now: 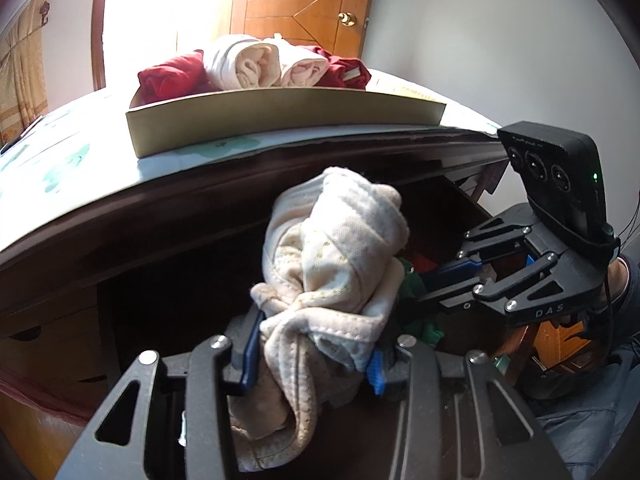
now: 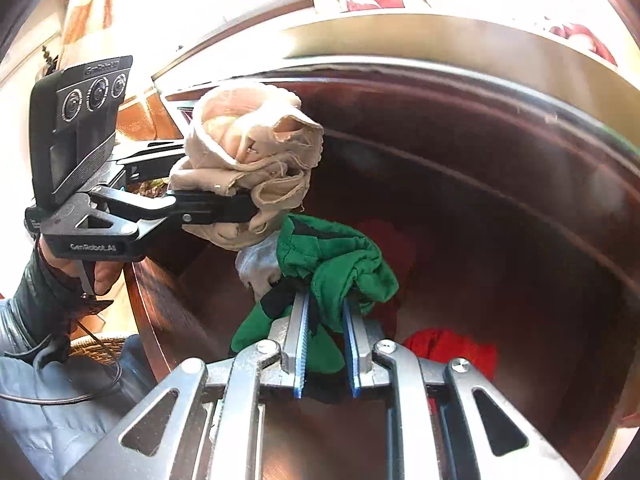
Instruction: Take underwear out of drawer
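Closest to the lens, the left gripper (image 1: 312, 364) has its blue-padded fingers clamped on a crumpled cream underwear bundle (image 1: 336, 264), held up in front of the dark wooden drawer (image 2: 500, 208). The right gripper (image 2: 326, 320) is pinched nearly closed on a green underwear piece (image 2: 340, 256), with a scrap of grey cloth (image 2: 260, 264) bunched just beside it, above the open drawer. A red garment (image 2: 448, 348) lies down inside the drawer.

Writing I can read: "GenRobot.AI" on the left gripper's body in the right wrist view, and "DAS" on the right gripper's frame in the left wrist view. The lettering on the camera housing is too blurred to read.

On the tabletop (image 1: 80, 140) above the drawer sits a shallow cardboard tray (image 1: 280, 116) holding rolled white cloths (image 1: 248, 62) and dark red ones (image 1: 172, 76). Behind it is a wooden door (image 1: 304, 4) with a brass knob (image 1: 347, 19).
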A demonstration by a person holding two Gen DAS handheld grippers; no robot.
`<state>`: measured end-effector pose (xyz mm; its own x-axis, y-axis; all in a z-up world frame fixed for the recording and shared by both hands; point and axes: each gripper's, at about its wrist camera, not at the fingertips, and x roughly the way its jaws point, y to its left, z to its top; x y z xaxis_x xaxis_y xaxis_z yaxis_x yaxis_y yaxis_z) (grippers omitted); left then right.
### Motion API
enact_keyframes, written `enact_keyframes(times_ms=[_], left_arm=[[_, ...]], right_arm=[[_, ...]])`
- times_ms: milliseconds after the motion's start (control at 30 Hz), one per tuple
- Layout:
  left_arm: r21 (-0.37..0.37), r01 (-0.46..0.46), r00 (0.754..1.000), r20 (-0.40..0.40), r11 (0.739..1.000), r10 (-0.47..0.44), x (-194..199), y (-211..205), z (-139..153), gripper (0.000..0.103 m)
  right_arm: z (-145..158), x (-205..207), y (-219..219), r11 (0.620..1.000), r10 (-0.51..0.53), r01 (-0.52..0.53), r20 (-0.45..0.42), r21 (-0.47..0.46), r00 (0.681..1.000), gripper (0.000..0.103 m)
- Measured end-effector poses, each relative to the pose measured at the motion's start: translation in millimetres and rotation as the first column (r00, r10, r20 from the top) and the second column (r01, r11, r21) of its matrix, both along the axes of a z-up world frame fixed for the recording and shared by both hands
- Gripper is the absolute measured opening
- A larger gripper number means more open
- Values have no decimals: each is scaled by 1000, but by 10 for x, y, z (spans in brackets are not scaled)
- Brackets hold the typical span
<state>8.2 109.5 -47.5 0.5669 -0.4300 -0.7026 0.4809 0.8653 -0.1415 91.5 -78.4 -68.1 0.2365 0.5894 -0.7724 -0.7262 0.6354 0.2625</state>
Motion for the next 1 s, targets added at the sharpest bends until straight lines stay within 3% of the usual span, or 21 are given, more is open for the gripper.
enact_keyframes(times_ms=[533,667,933,1000], left_arm=[[-21,-53,994,95,998,55,-95,86,111,40],[-23,-63,992,109,998,65,-115,97,125,40],[-17,-61,993,103,998,62,-110,88,113,40],[-17,-60,993,102,998,61,-109,86,112,40]], right_arm=[[188,-343,-388,993,-25,11,125,117,992,15],[200,-441,-474,990,-37,17,147,138,988,4],[176,-386,-534,993,-47,37,79,114,996,1],[159,-328,-531,994,-64,60,46,88,997,5]])
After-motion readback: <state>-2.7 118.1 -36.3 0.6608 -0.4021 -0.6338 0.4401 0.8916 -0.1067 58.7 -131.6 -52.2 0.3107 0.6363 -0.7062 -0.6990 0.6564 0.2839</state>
